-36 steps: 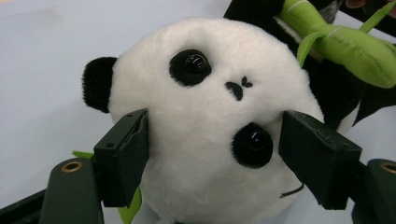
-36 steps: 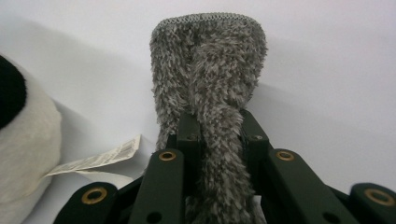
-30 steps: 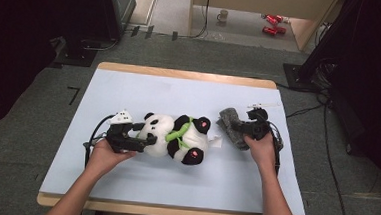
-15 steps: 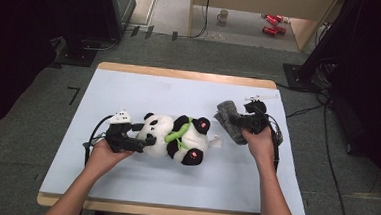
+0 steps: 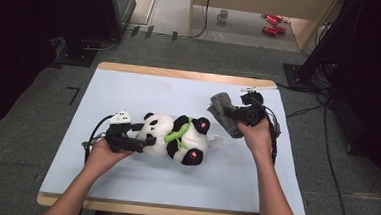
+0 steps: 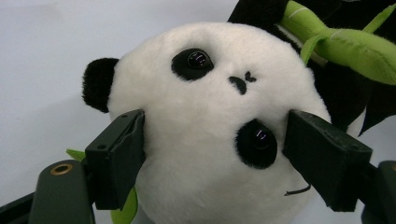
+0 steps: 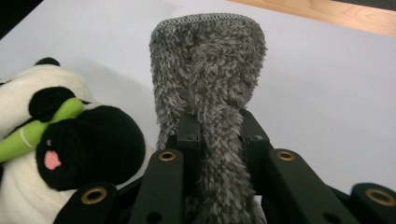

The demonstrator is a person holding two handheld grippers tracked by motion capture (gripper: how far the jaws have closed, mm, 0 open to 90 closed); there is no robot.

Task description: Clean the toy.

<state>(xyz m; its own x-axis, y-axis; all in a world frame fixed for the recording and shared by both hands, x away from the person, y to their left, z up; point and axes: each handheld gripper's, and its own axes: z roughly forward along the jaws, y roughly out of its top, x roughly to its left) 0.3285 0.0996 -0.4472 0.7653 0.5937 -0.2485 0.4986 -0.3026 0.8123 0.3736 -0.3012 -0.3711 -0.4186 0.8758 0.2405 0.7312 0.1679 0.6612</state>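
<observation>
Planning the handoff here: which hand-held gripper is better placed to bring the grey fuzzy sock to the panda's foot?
Right. The right hand-held gripper is already shut on the grey sock, beside the panda's foot; the left hand-held gripper clamps the panda's head.

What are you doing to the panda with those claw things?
A person is working with a toy panda that lies on the light blue table. The left gripper has its jaws pressed on either side of the panda's head, pinning it. The right gripper is shut on a fuzzy grey sock, lifted off the table near the panda's feet. The sock is not on the panda yet.
</observation>
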